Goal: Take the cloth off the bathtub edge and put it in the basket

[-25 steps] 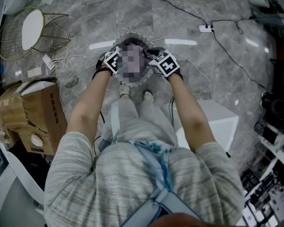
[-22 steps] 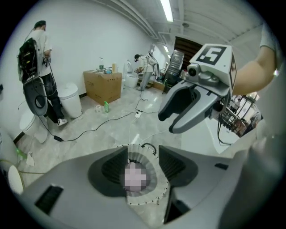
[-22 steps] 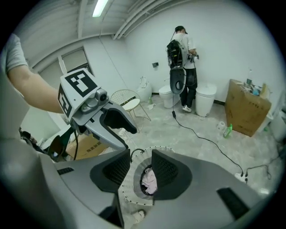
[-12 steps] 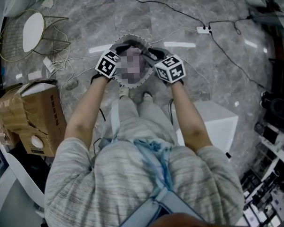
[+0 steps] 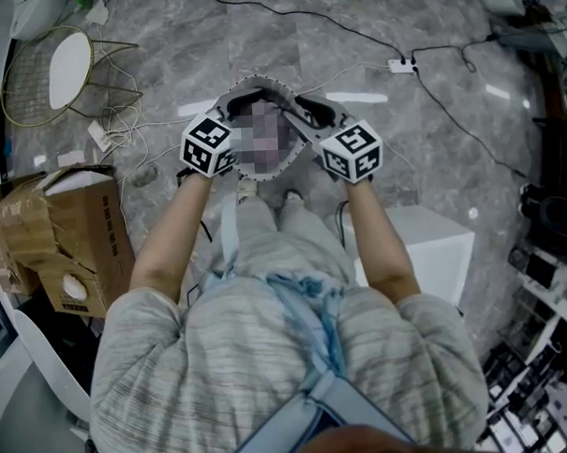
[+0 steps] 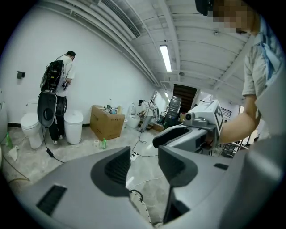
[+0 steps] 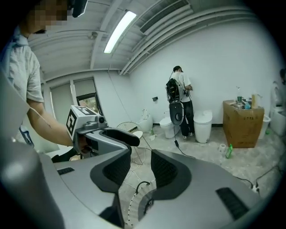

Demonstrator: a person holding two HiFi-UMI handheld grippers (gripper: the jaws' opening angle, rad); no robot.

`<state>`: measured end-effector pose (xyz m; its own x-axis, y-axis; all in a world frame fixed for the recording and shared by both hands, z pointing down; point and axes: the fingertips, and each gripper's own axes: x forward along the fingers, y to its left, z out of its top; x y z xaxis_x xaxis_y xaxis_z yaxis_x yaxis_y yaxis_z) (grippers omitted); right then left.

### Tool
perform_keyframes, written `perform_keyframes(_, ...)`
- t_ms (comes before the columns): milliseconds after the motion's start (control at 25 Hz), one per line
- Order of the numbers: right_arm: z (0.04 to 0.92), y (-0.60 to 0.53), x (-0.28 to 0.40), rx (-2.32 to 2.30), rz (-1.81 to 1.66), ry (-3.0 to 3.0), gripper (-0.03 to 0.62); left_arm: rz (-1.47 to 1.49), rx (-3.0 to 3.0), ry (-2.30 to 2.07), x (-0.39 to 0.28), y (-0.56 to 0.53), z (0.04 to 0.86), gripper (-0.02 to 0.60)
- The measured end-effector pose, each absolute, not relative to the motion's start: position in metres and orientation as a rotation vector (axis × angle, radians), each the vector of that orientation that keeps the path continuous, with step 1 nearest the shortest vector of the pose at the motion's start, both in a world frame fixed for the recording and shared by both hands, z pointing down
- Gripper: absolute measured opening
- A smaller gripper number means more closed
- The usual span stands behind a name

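Observation:
A dark basket with a white-stitched rim stands on the marble floor in front of the person's feet. In the head view a mosaic patch covers its inside, so I cannot see the cloth. My left gripper hangs over the basket's left rim and my right gripper over its right rim. In the left gripper view the left gripper is open with only floor and the basket rim in the gap. The right gripper is open too, nothing between its pads, the basket rim below.
A taped cardboard box sits at the left and a wire side table at the far left. Cables and a power strip cross the floor beyond. A white block stands at the right. Another person stands by a toilet.
Both grippers have risen from inside the basket toward the camera and moved slightly apart. The basket stays on the floor.

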<state>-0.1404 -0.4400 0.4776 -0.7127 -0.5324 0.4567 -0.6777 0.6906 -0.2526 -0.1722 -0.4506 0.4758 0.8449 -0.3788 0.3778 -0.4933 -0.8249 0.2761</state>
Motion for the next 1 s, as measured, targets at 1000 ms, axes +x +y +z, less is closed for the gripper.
perform_keyframes(1000,0.386,-0.362,-0.134,0.98,0.447,-2.78,0.005,0.187,2.736,-0.797,-0.198,-0.383,0.395,0.003)
